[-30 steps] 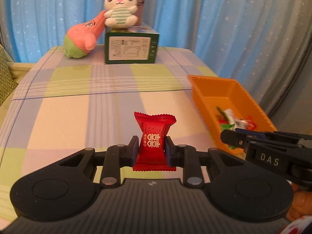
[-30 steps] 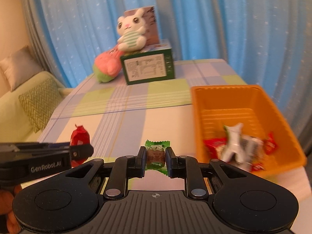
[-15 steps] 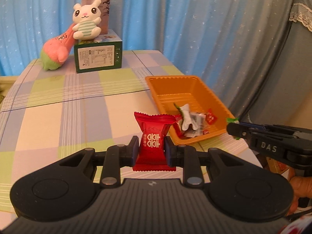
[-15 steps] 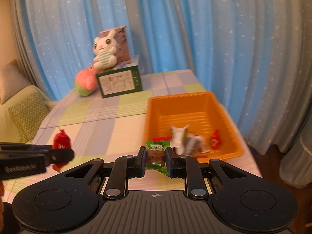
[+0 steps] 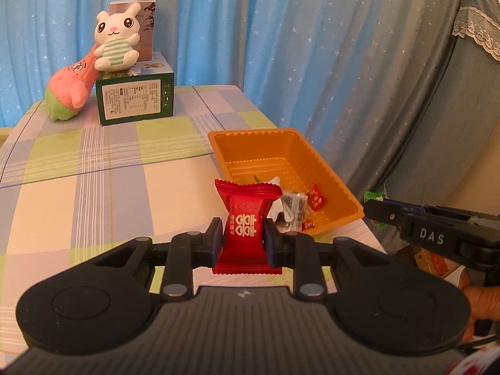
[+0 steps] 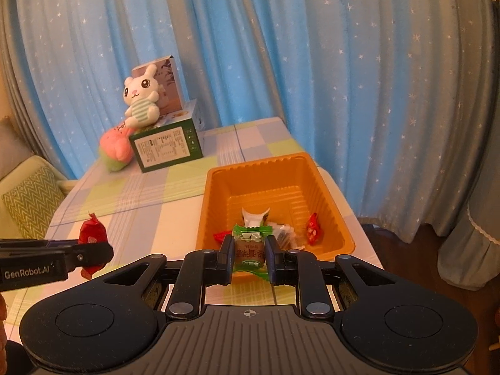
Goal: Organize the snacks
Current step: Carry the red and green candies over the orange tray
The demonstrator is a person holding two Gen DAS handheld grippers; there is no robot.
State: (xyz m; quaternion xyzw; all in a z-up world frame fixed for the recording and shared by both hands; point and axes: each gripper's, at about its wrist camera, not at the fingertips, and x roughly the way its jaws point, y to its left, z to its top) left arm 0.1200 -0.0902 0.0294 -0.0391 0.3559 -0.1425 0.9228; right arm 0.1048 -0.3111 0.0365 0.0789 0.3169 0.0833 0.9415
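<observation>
Landmark: orange tray (image 6: 331,193) on the checked tablecloth (image 5: 93,187). Nearest, left gripper (image 5: 243,240) has its jaws clamped on a red wrapped candy (image 5: 245,218), held upright with crimped ends top and bottom; it sits short of the tray's near-left corner, above the cloth, not over the tray. Right gripper (image 6: 249,251) is pinched on a green wrapped candy (image 6: 250,243), also upright; in the right wrist view it lines up with the tray's near rim, with the tray opening straight ahead along the fingers. Judgement: right hand is the nearer to a drop; the left needs a shift forward and to the right. The tray's long axis runs away from both grippers. Inside the tray, toward its near end, lie a white wrapper (image 6: 254,217), a clear-and-dark packet (image 6: 286,234) and small red candies (image 6: 313,229); its far half is bare. Beyond the tray, toward the far-left of the table: green box (image 5: 135,100), rabbit plush (image 5: 116,45) on top of it, pink-and-green plush (image 5: 72,90) leaning against it. Versus 1.0 s ago: the tray has moved from the right edge of both views toward centre, both grips unchanged, and the right gripper's view now looks down into the tray from higher up.
</observation>
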